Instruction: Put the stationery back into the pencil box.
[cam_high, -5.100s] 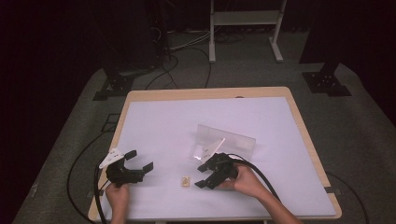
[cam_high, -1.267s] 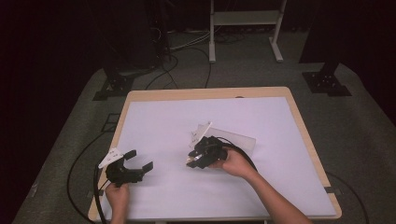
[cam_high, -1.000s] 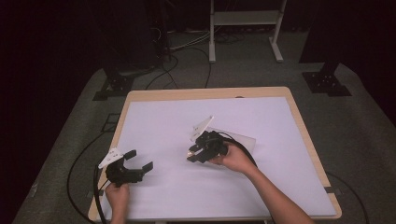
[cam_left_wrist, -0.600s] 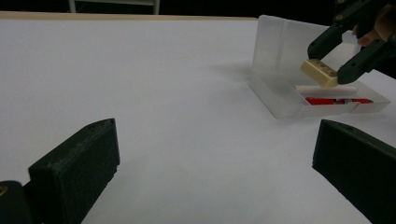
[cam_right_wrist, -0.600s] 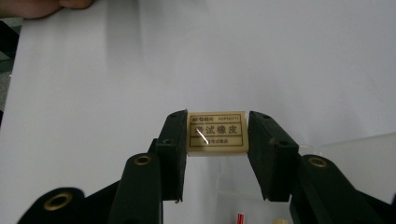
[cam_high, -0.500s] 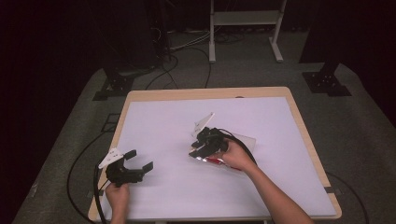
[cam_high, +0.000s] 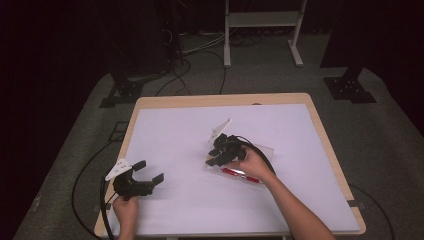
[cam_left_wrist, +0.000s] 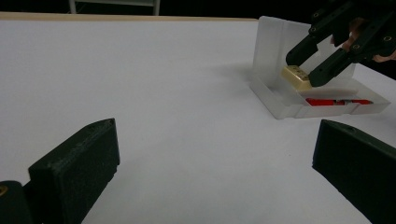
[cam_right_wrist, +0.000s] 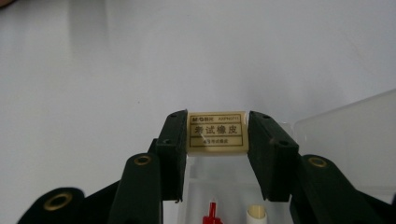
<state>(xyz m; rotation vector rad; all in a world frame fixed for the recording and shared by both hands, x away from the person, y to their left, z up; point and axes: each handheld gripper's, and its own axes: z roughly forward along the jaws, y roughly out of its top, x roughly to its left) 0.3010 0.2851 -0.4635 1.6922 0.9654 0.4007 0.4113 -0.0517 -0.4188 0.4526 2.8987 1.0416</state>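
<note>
One eraser (cam_right_wrist: 216, 131) clamped in the right gripper (cam_right_wrist: 216, 140) jaws over one clear case (cam_left_wrist: 280, 100) holding perhaps one red pen (cam_left_wrist: 336, 101); left gripper (cam_left_wrist: 210, 172) jaws wide, empty.

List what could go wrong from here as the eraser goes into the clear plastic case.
1. The right gripper grips the eraser only by its short ends, just above the open clear plastic case; a small slip might drop it outside onto the table.
2. The light case has nothing holding it: the left gripper sits far off, open, so a nudge could slide it.
3. A red pen already lies inside; the eraser may land on it and sit crooked.
</note>
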